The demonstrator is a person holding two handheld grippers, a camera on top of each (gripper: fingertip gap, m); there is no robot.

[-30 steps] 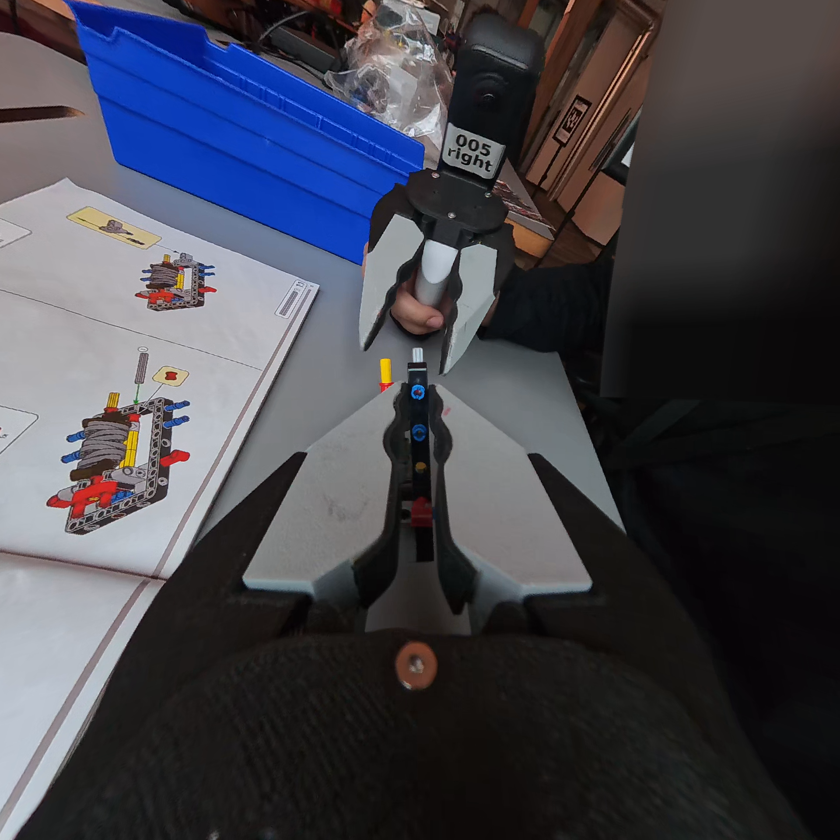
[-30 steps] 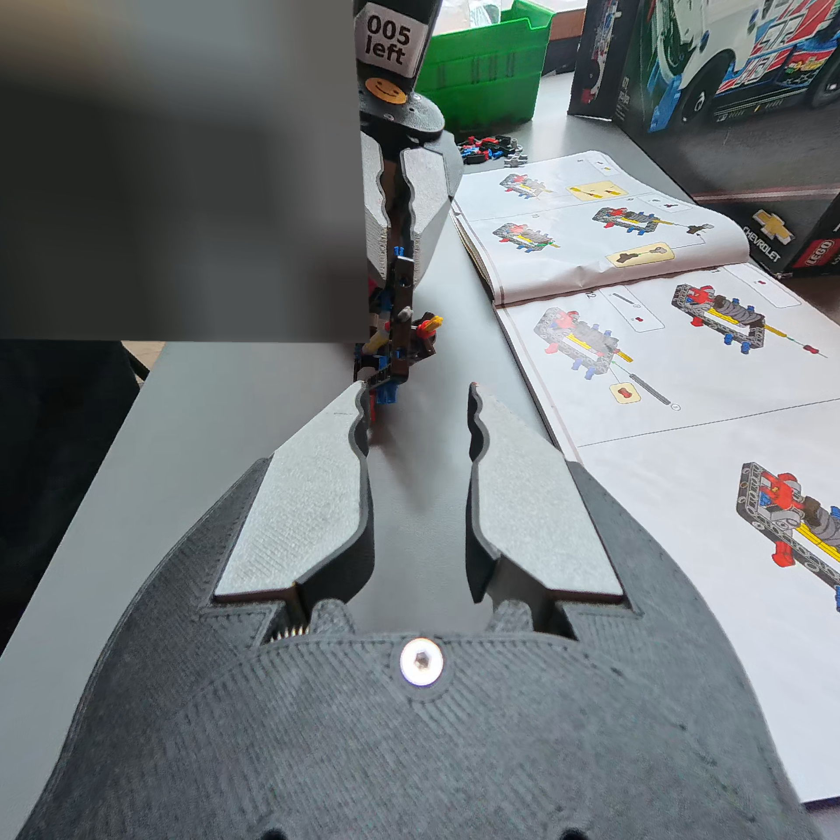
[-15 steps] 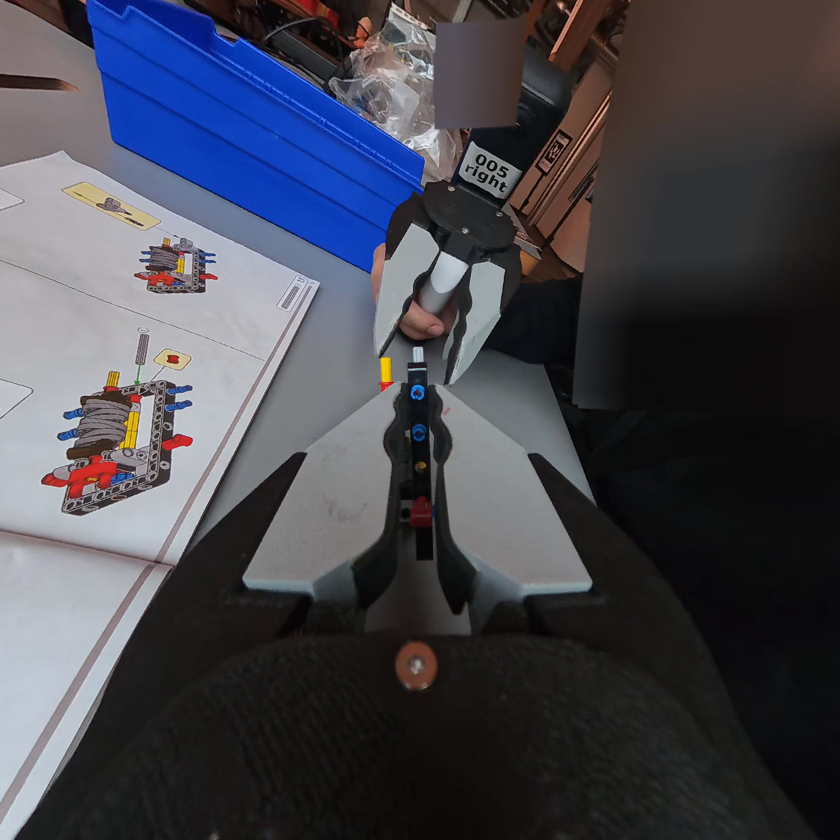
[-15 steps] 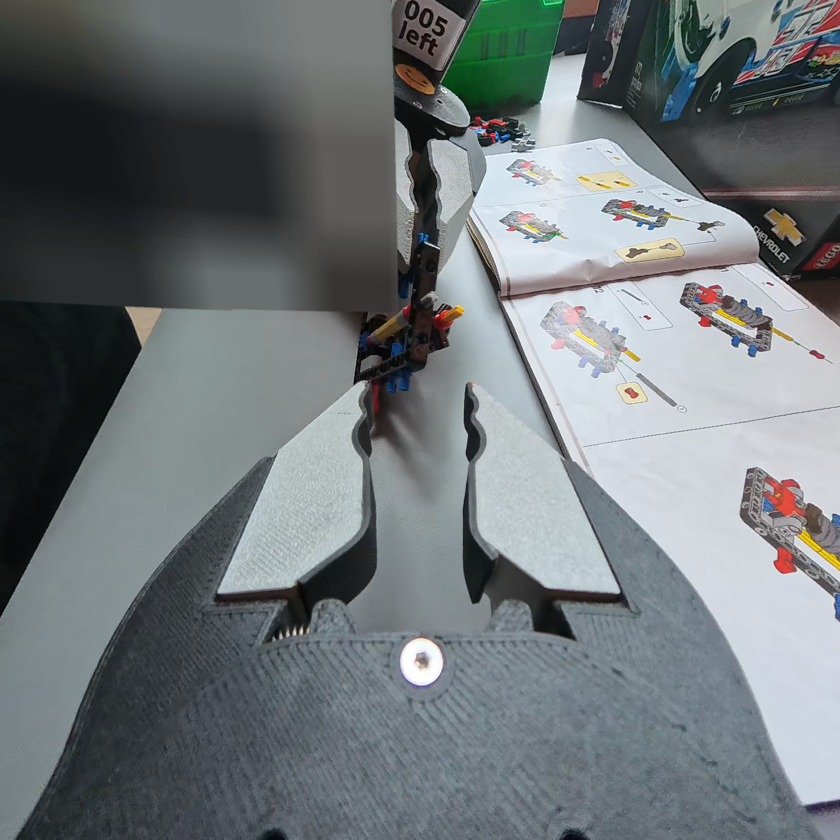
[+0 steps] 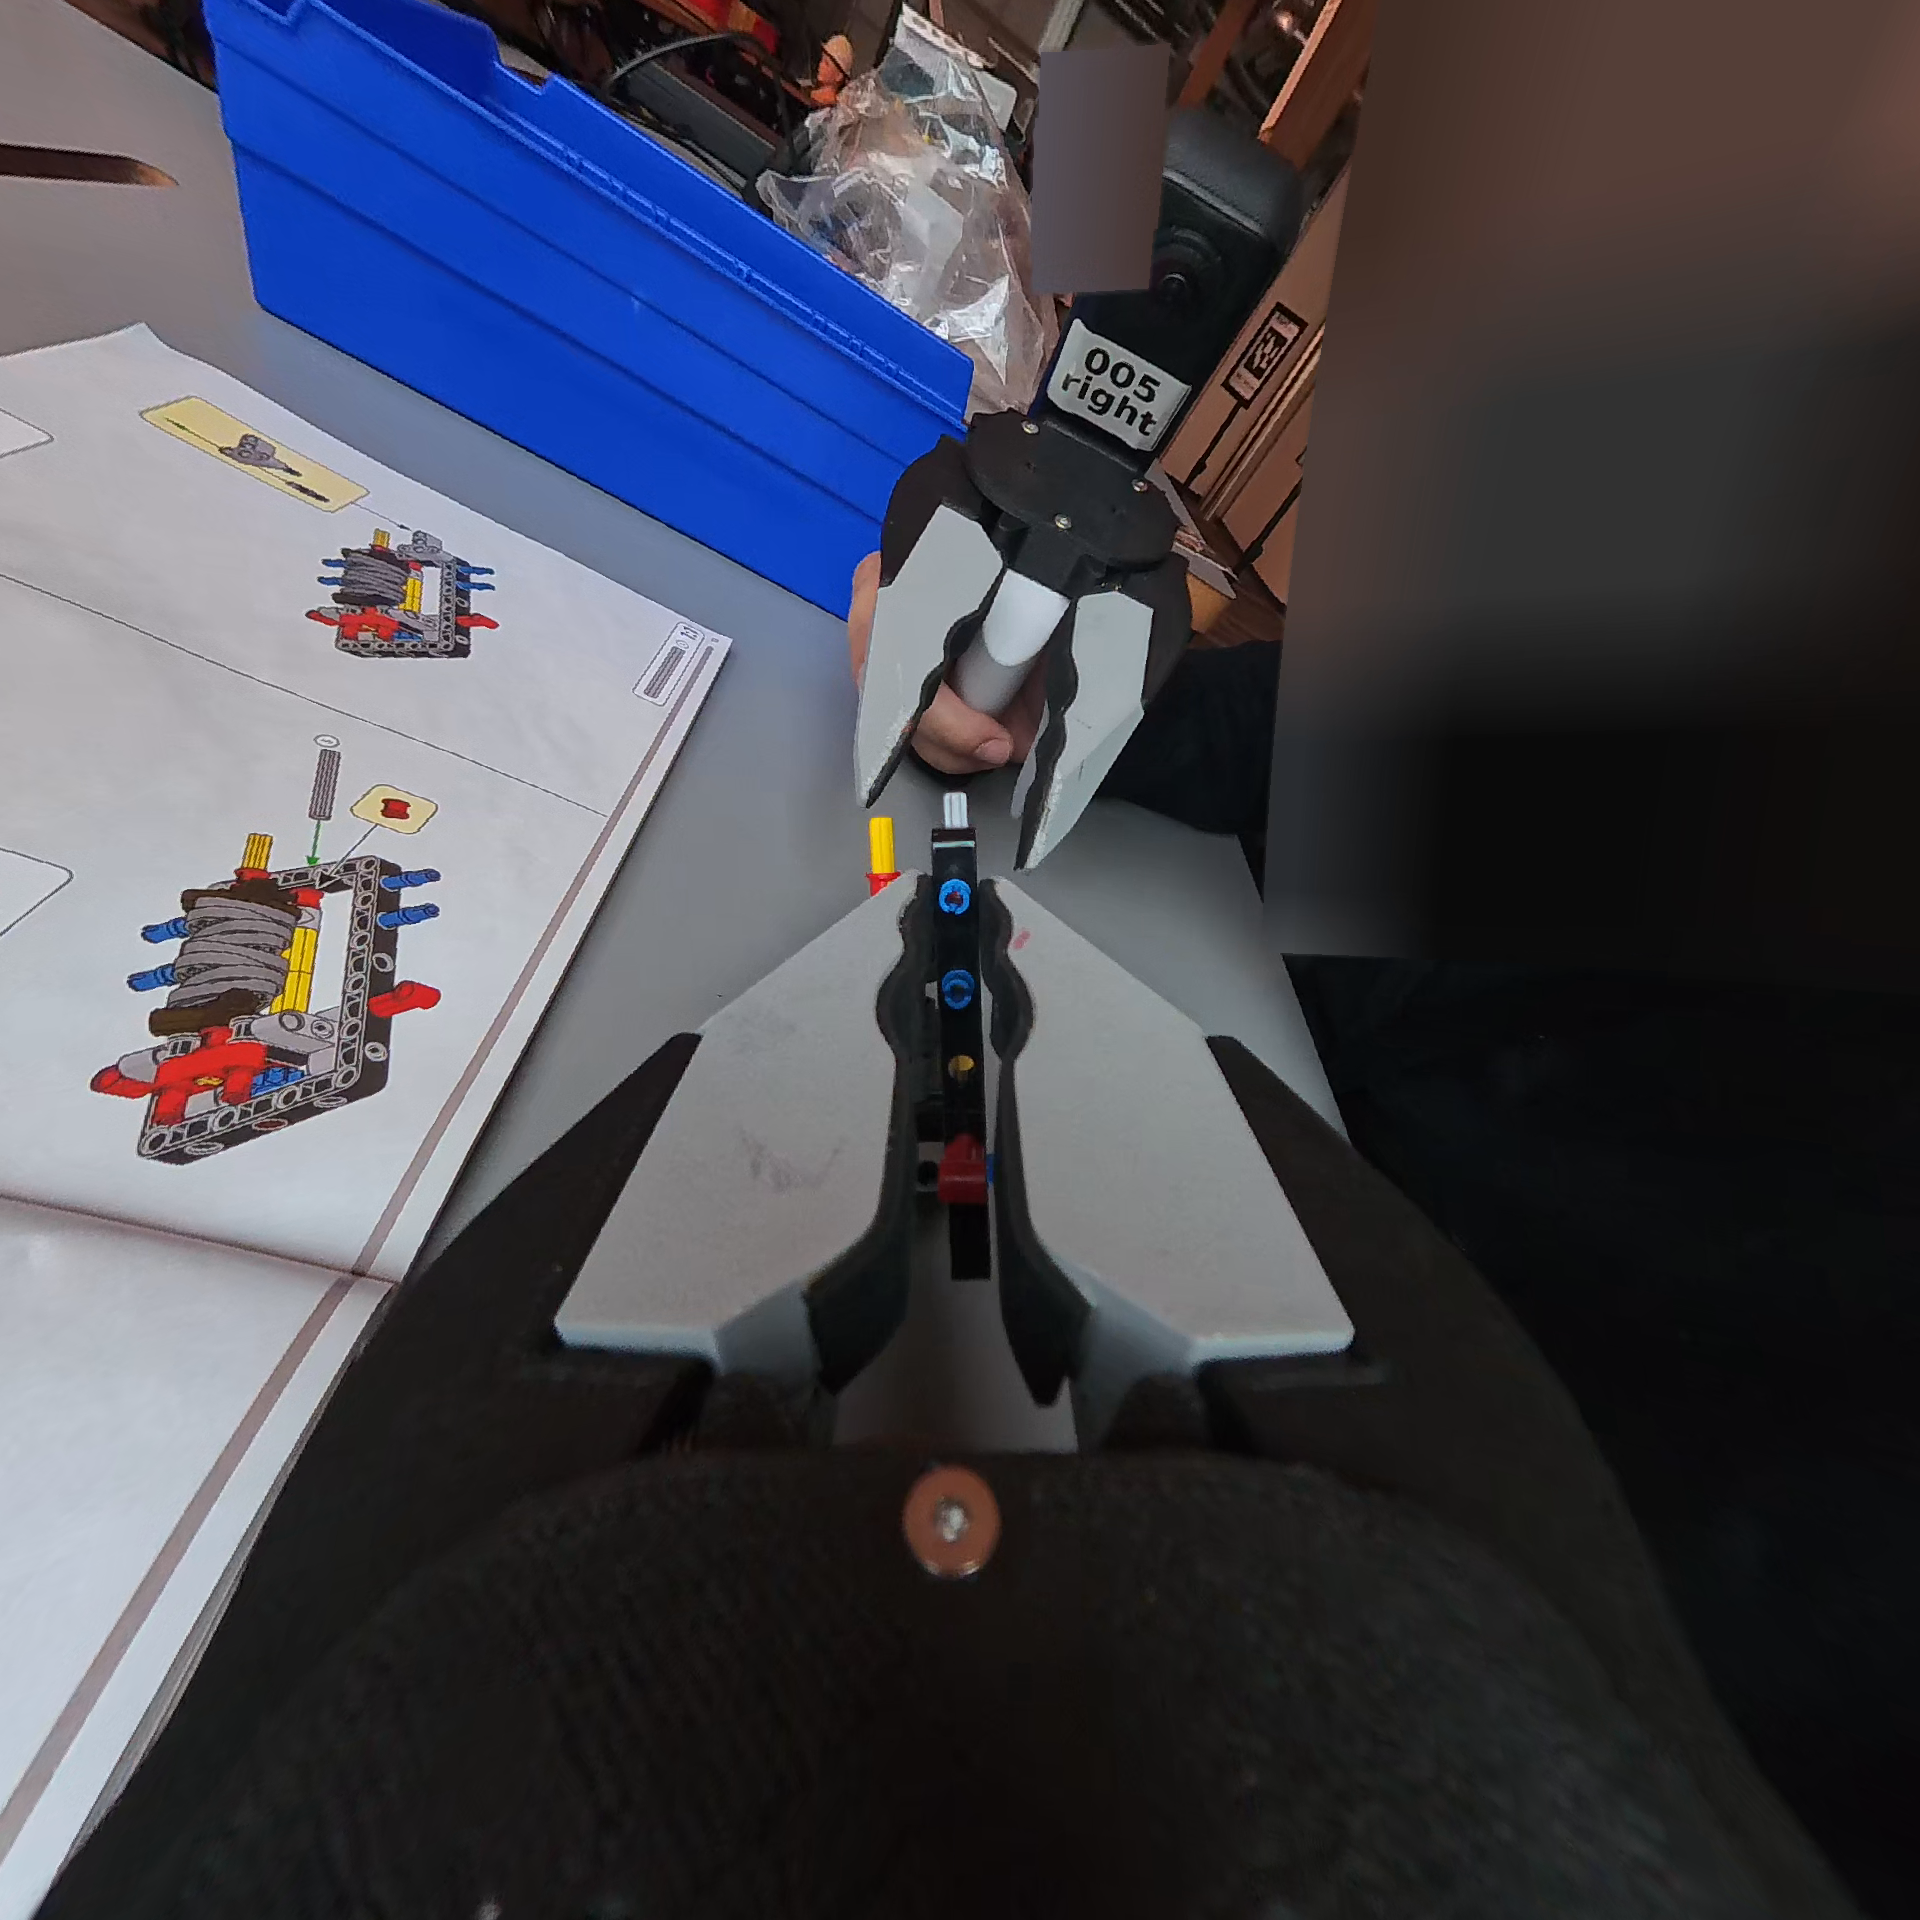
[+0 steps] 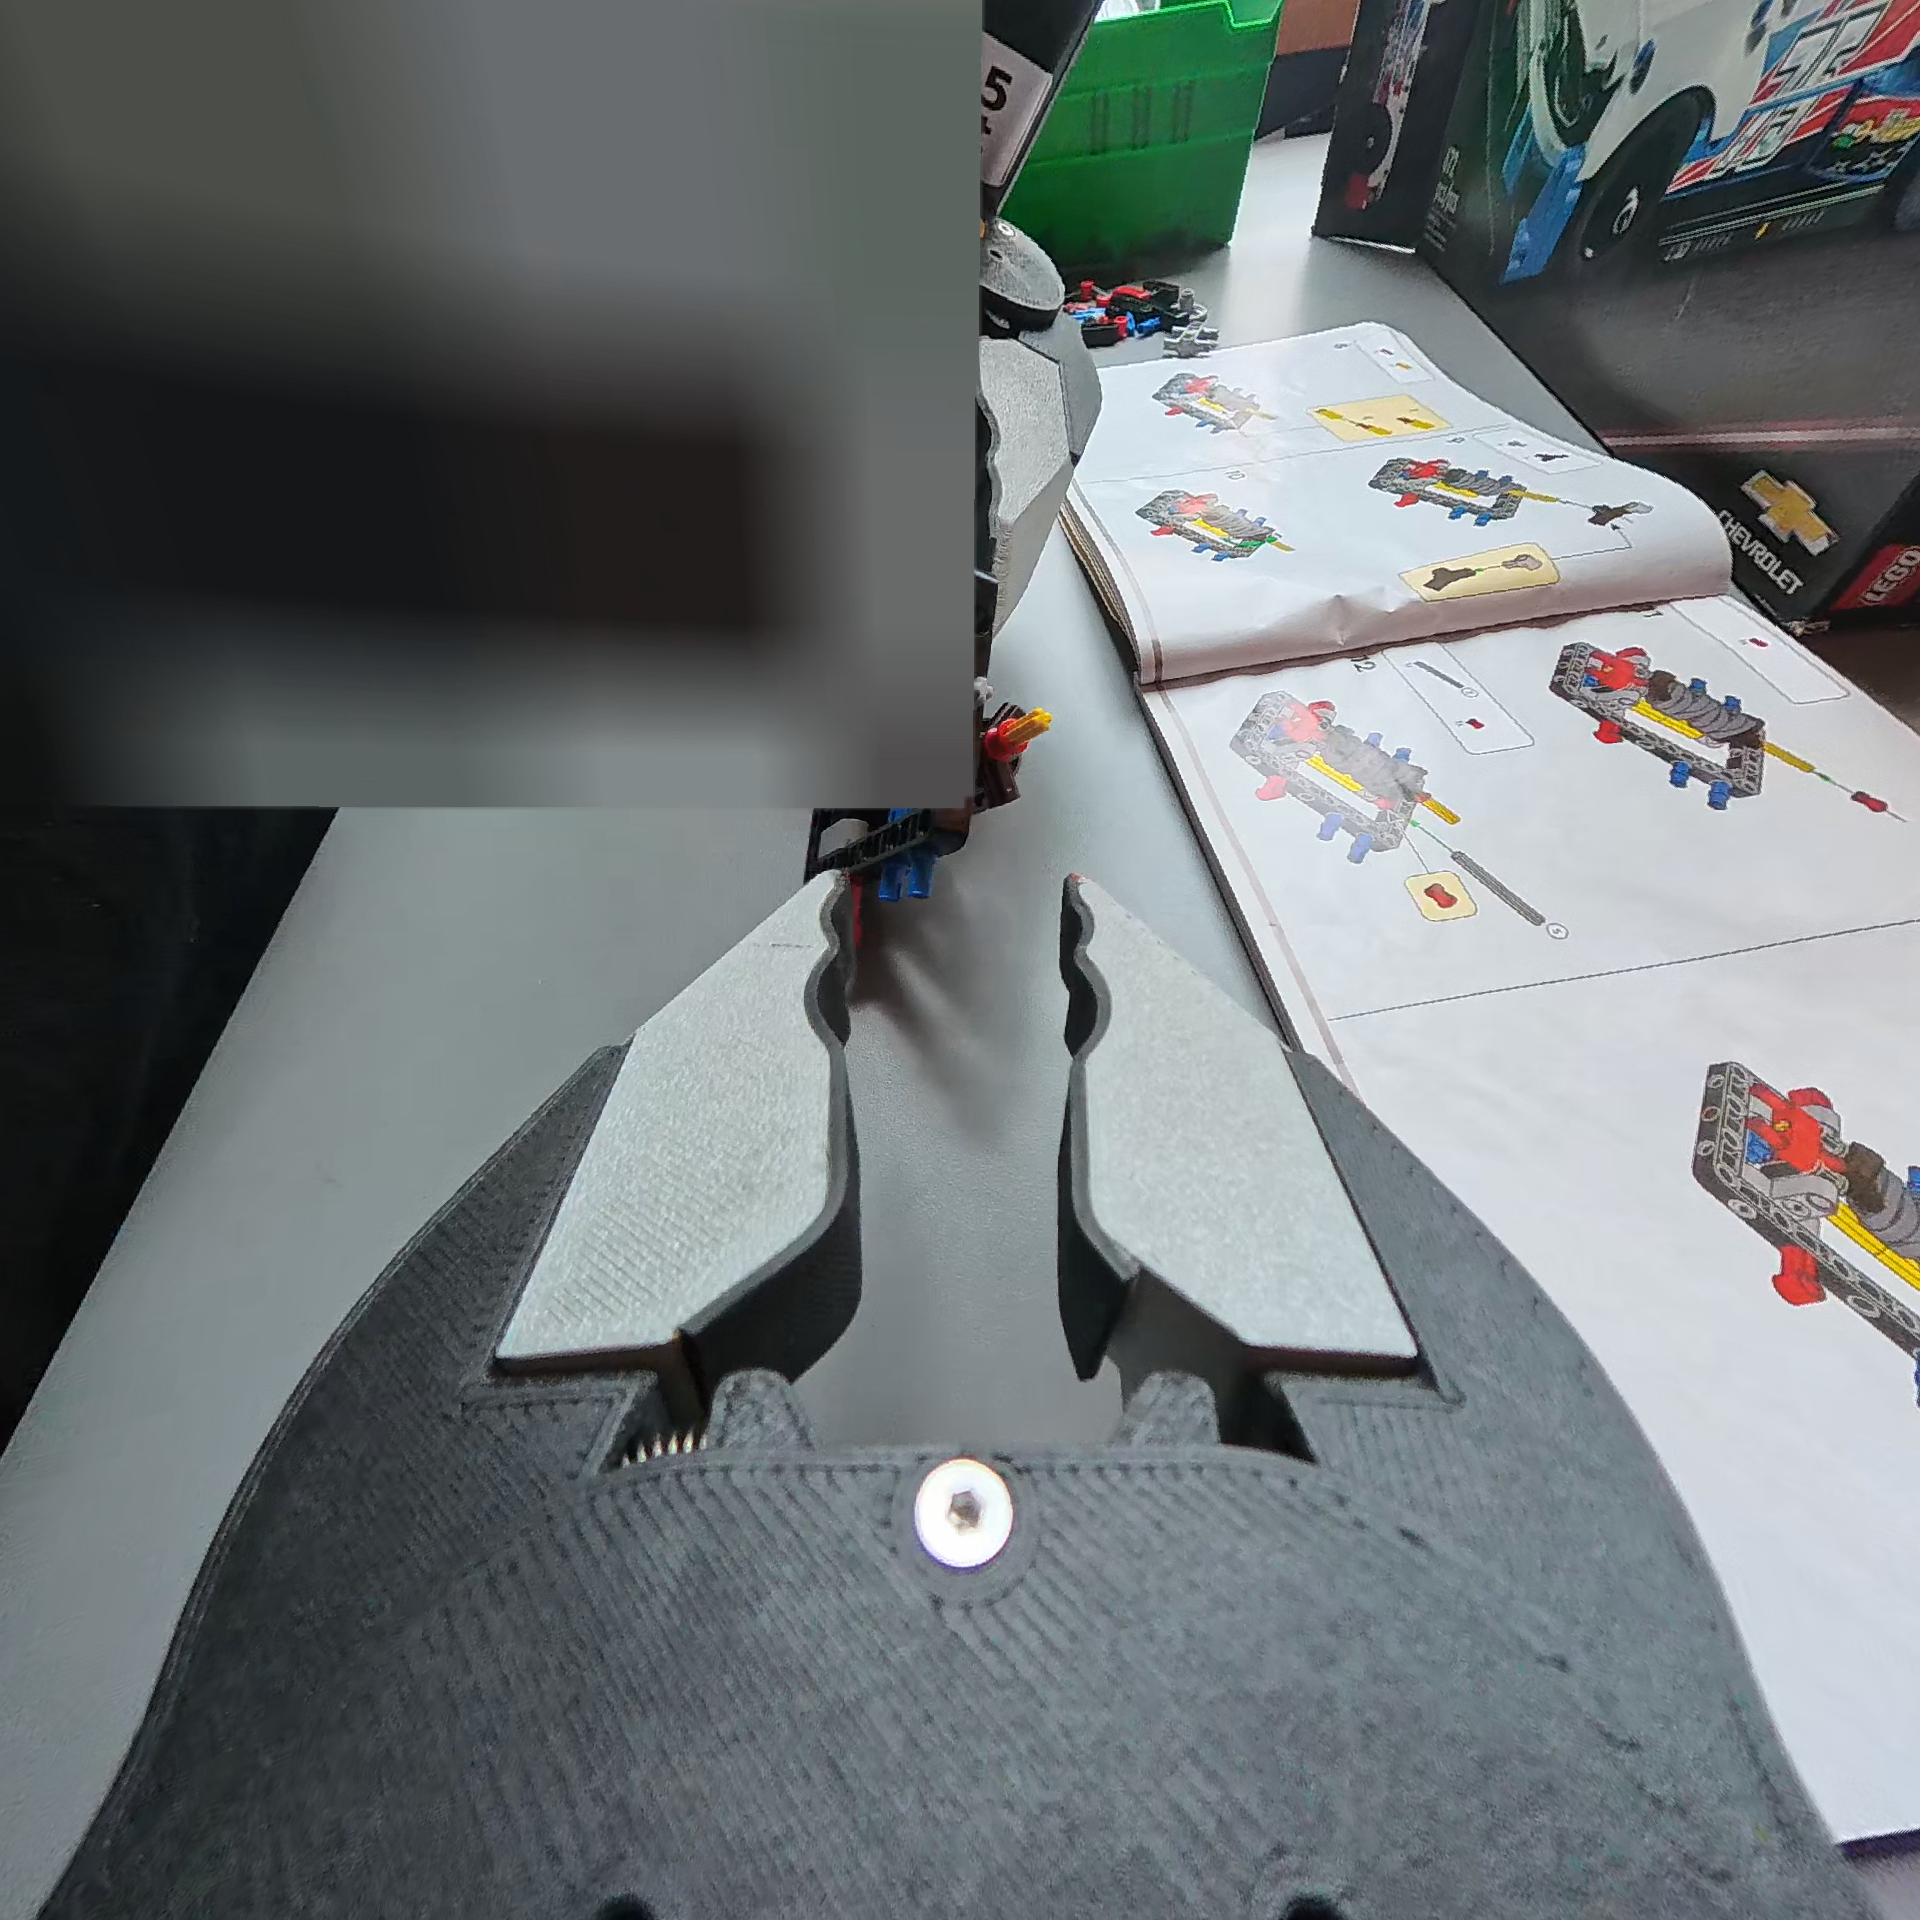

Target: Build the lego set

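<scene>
1. Left gripper [image 5: 954, 904]: centre of the left wrist view, fingers pressed onto a black lego frame [image 5: 958, 1049] carrying blue pins, a red piece and a yellow axle [image 5: 881, 844].
2. Right gripper [image 6: 951, 904]: lower centre of the right wrist view, fingers spread with nothing between them, tips just short of the frame above the grey worktop [image 6: 416, 1039].
3. Instruction booklet [image 5: 312, 831]: open, left half of the left wrist view.
4. Blue bin [image 5: 582, 312]: upper left.
5. Green bin [image 6: 1143, 125] and set box [image 6: 1714, 208]: top of the right wrist view; loose pieces [image 6: 1132, 307] before the bin.
</scene>
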